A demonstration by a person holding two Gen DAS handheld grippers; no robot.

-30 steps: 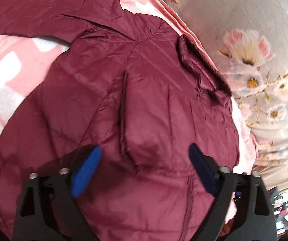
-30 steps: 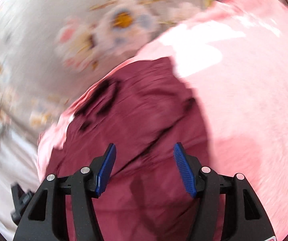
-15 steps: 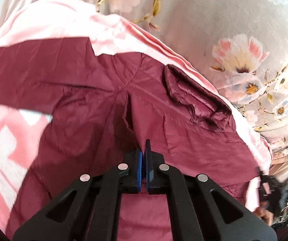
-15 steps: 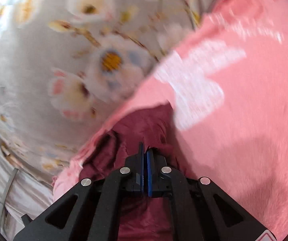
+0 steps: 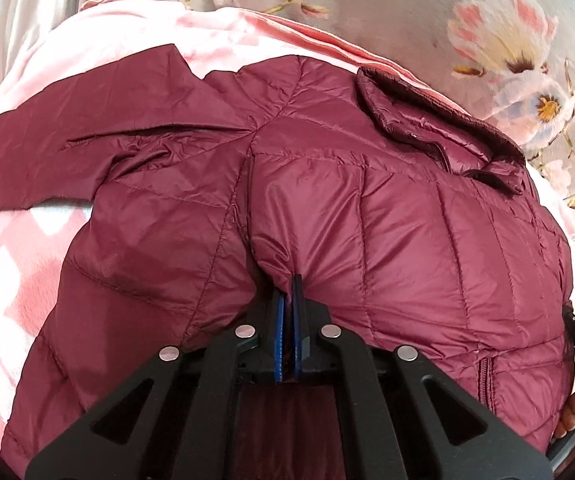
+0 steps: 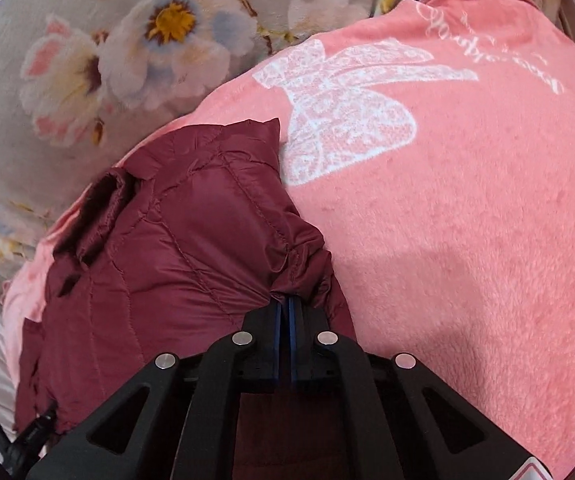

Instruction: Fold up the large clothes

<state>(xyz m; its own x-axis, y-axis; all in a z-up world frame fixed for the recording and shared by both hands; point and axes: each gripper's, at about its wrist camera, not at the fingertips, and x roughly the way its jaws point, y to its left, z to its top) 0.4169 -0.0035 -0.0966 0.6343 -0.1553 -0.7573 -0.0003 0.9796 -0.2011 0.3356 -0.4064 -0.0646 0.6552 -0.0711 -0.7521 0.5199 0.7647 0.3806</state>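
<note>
Each view is taken from behind its own closed fingers, angled steeply down and very near. The maroon jacket (image 5: 367, 208) is shared, filling the left view, confined toward 8 o'clock in the right.

Glossy quilted jacket (image 5: 407, 216), fuzzy pink blanket (image 6: 467, 220), smooth floral sheet (image 6: 47, 20)

Count: one maroon quilted jacket (image 5: 367, 216), one pink blanket (image 6: 467, 220) with one white bow print (image 6: 339, 120), one grey floral sheet (image 6: 47, 20), two tools, left tool (image 5: 289, 292) and right tool (image 6: 285, 308).
</note>
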